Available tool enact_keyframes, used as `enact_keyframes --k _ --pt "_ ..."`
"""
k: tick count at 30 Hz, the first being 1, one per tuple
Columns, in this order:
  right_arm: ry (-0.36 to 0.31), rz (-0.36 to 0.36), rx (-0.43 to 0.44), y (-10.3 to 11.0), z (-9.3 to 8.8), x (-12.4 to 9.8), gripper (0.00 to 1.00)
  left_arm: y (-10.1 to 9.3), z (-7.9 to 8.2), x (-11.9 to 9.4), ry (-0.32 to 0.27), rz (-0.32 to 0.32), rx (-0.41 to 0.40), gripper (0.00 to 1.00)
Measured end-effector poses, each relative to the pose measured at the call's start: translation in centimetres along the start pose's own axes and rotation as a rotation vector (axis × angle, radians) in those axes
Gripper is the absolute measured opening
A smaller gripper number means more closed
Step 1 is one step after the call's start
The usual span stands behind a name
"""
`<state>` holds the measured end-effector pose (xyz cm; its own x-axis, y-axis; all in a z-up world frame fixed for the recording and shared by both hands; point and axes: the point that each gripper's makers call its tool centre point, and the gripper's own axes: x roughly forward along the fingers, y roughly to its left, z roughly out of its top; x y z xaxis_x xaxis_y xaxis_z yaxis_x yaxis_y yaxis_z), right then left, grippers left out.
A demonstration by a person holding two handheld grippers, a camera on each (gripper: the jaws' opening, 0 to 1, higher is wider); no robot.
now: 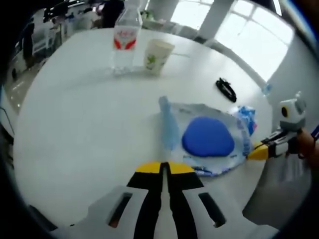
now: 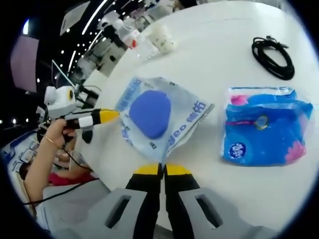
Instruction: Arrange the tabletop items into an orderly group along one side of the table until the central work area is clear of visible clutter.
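Note:
A clear plastic bag (image 1: 234, 132) (image 2: 187, 117) with blue print holds a round blue thing (image 1: 208, 137) (image 2: 150, 113) and lies near the table's edge. My left gripper (image 1: 162, 167) is shut, its yellow tips on the bag's near edge. In the right gripper view the left gripper (image 2: 113, 115) meets the bag's left edge. My right gripper (image 2: 162, 169) is shut on the bag's lower corner. The left gripper view shows the right gripper (image 1: 255, 152) touching the bag's right side.
A water bottle (image 1: 124, 40) (image 2: 130, 39) and a paper cup (image 1: 158, 56) (image 2: 163, 36) stand at the far side of the white table (image 1: 75, 124). A coiled black cable (image 1: 226, 88) (image 2: 273, 55) and a blue tissue pack (image 1: 247, 117) (image 2: 264, 124) lie nearby.

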<state>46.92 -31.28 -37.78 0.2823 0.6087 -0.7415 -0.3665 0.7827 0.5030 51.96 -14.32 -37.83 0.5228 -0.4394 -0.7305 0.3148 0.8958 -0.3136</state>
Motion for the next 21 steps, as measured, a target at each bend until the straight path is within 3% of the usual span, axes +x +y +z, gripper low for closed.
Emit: enact_keyframes --k 13,21 --pt "-0.081 -0.078 -0.037 -1.3 2.3 -2.1 0.01 -2.2 1.3 -0.8 -0.010 -0.045 0.062 0.00" --pt "-0.135 -0.103 -0.036 -2.4 4.1 -4.0 0.01 -3.7 2.6 -1.2 -0.036 -0.066 0.060 0.00"
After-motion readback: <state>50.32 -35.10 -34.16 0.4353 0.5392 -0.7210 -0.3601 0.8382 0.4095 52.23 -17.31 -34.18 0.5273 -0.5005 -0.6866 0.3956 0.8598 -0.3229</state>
